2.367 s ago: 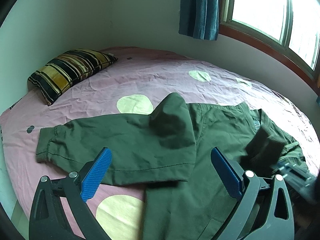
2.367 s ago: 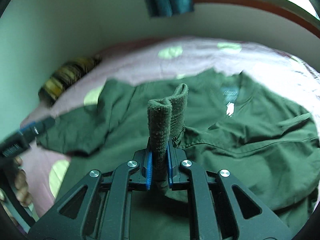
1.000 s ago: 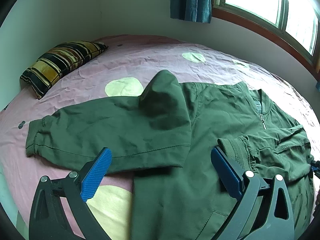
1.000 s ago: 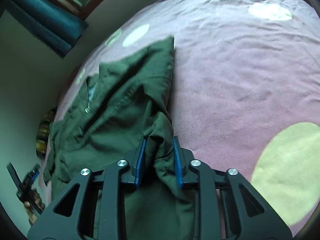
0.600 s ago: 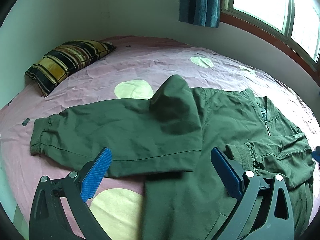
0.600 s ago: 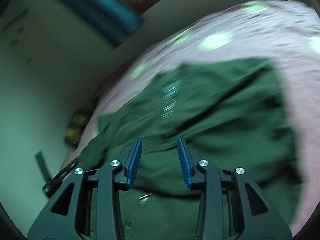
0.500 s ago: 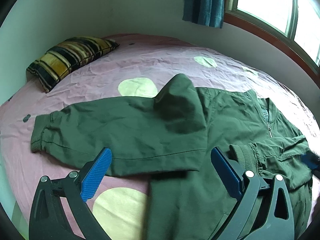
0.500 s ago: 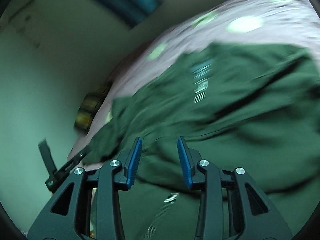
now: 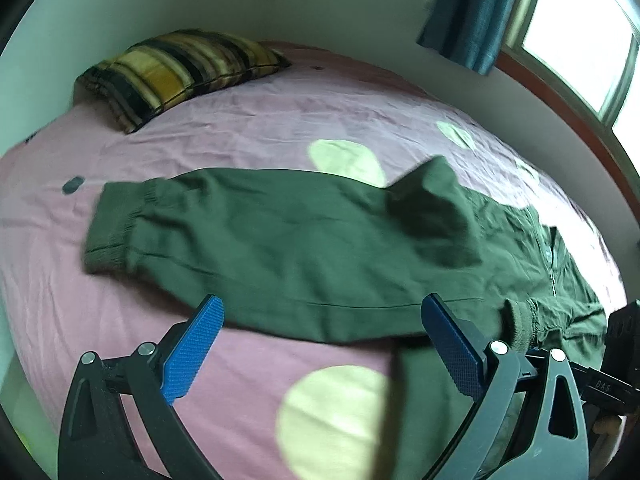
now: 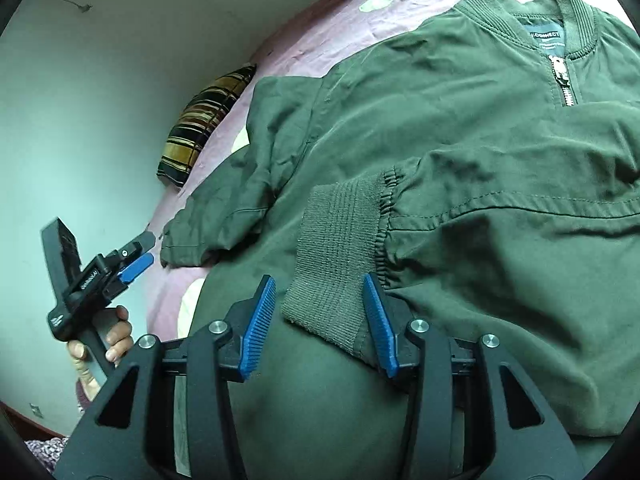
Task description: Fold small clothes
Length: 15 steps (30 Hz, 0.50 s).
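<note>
Right claw (image 10: pixel 318 320) hangs open over the folded sleeve's cuff (image 10: pixel 340 256) on the jacket (image 10: pixel 460 128). Left claw (image 9: pixel 320 344), open and empty, should next grip the outstretched sleeve (image 9: pixel 240 236) beyond the cuff.

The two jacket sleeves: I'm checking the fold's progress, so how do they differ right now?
The left sleeve lies stretched out across the pink sheet, its cuff off the jacket. The right sleeve is folded across the jacket's front, its cuff between the open right gripper jaws, ungripped. The left gripper hovers open, away from either cuff. Both sleeves are dark green with ribbed cuffs.
</note>
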Available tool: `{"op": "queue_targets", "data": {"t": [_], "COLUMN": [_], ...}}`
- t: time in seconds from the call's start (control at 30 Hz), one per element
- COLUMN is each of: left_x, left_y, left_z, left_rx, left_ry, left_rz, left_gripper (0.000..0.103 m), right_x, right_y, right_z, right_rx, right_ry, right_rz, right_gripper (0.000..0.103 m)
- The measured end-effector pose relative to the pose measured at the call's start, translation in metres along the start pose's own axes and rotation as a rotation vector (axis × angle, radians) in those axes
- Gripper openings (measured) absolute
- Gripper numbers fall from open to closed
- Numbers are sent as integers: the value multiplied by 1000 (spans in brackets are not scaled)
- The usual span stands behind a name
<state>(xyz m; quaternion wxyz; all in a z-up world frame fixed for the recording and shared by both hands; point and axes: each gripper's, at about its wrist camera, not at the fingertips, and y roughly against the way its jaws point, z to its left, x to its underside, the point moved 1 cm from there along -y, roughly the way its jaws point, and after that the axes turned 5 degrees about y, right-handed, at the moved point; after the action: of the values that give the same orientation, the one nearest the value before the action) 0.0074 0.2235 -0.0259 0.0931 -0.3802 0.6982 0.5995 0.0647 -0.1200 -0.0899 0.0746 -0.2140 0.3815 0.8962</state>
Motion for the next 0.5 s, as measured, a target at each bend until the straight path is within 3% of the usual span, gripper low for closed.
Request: {"op": "queue_targets", "data": {"t": [0.2,0.3,0.5], "left_x": [-4,-8,-24], "left_y": [-4,-10,-33], "left_z": [73,101,150], "left_rx": [86,108,225], "left_ry": [205,315,516], "left_rz": [47,42,22], "left_gripper": [99,98,98], "right_x": [0,0,1], "right_y": [3,-1,-1], "right_z": [-3,1,2], "right_rx": [-17,-13,-13], "right_ry": [4,18,22], "right_rz": [-14,-17,-24], "right_gripper": [52,53,57]}}
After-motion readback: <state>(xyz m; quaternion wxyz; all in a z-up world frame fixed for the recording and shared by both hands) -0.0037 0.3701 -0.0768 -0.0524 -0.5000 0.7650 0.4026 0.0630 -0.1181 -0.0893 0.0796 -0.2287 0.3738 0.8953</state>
